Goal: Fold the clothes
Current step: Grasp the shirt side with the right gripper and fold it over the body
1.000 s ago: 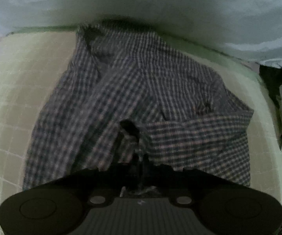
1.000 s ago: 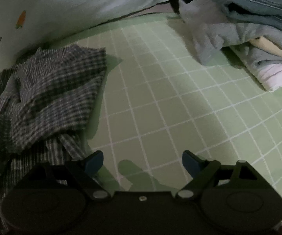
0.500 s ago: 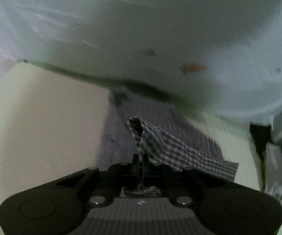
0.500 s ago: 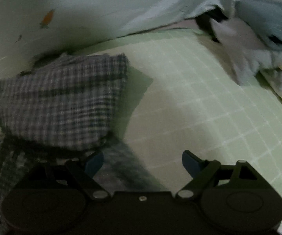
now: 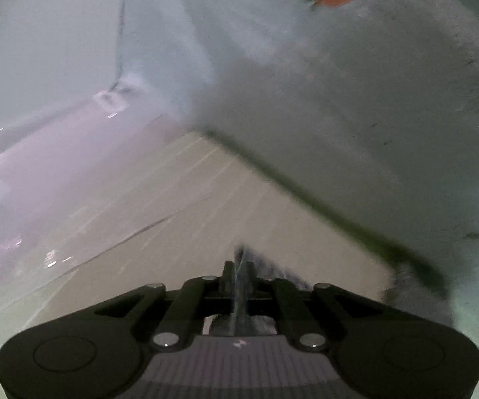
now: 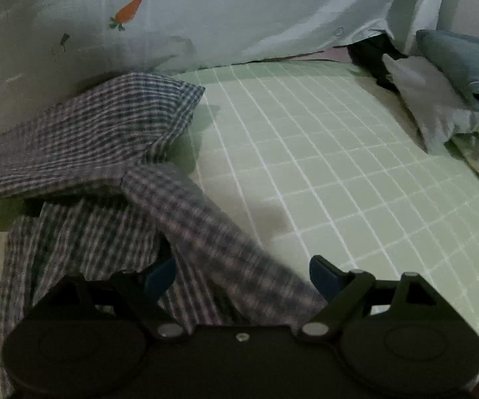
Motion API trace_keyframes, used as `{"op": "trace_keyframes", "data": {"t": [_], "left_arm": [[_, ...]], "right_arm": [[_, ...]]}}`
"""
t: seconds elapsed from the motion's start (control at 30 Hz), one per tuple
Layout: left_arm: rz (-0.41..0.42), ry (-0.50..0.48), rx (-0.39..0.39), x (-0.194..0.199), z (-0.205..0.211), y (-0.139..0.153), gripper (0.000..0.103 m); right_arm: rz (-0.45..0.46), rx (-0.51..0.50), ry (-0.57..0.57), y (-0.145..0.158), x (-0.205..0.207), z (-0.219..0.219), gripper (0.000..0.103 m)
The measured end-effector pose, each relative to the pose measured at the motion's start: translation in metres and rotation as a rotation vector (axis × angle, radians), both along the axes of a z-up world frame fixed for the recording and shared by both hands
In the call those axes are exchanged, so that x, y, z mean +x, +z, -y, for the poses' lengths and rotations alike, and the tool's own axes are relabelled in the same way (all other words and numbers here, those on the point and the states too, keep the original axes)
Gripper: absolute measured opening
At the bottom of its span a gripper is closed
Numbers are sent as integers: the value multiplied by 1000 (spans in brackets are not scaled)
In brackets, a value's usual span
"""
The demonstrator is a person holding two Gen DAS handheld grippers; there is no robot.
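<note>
While the left gripper (image 5: 239, 286) is pinched tight on a thin edge of the checked shirt (image 6: 100, 153), its camera is turned away from the garment toward the blurred corner of the green grid mat (image 5: 179, 219), so the cloth's run is read only from the right wrist view. In that view the shirt is seen lifted in part: one panel is drawn up and off to the left, and a long strip, seemingly a sleeve, is slanted from the middle of the garment down toward the right gripper (image 6: 242, 274). That strip is laid between the wide-spread blue fingertips (image 6: 322, 272), with nothing clamped by them. The strip's long axis is thus pointed almost straight at the right gripper, which is judged the nearer of the two to the loose part; only a closing of the fingers would be needed to take it. A pile of other clothes (image 6: 448, 99) is left well apart at the mat's far right, beside the carrot-print sheet (image 6: 239, 13).
</note>
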State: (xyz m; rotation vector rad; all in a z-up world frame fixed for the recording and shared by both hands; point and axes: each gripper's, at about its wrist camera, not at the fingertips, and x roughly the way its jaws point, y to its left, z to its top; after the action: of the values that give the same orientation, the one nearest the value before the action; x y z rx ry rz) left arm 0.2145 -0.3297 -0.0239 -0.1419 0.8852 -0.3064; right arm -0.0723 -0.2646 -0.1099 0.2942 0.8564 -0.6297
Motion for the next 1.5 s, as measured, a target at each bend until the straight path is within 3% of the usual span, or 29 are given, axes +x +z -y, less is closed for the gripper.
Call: {"op": "trace_keyframes", "data": {"t": [0.03,0.07,0.23,0.4,0.6,0.83,0.97,1.13,1.2,1.5], "left_arm": [[-31,9,20,-1,-2,-5,40],[-56,12,25,-6,-7,-8,51],[-72,-45,-2,-55,-21,-4,74],[-101,-77,-36,-112,-31,-7,75],[-125,-101,-58,-211,-40,-4,76],[-161,-144,-27,-304,-50,-10,78],[-157,-155,-4,-326,-58,-8,78],[-144,-160,12,-338,-69,-3,78],[-142,-171,13,-336,-73,-1,78],[-133,-311,38,-318,-99,-1,78]], "right_arm": [[-11,-9,-5,1,-2,-3,88],[-18,-13,-14,1,-6,-3,88],[-44,-34,-45,3,-28,3,88],[-6,-1,-105,-1,-63,22,88],[32,62,-114,-12,-113,48,88],[13,101,-5,-31,-155,51,85],[36,110,19,-30,-168,51,75],[71,104,60,-23,-175,42,20],[78,84,87,-19,-176,30,7],[115,-30,254,6,-168,-62,3]]}}
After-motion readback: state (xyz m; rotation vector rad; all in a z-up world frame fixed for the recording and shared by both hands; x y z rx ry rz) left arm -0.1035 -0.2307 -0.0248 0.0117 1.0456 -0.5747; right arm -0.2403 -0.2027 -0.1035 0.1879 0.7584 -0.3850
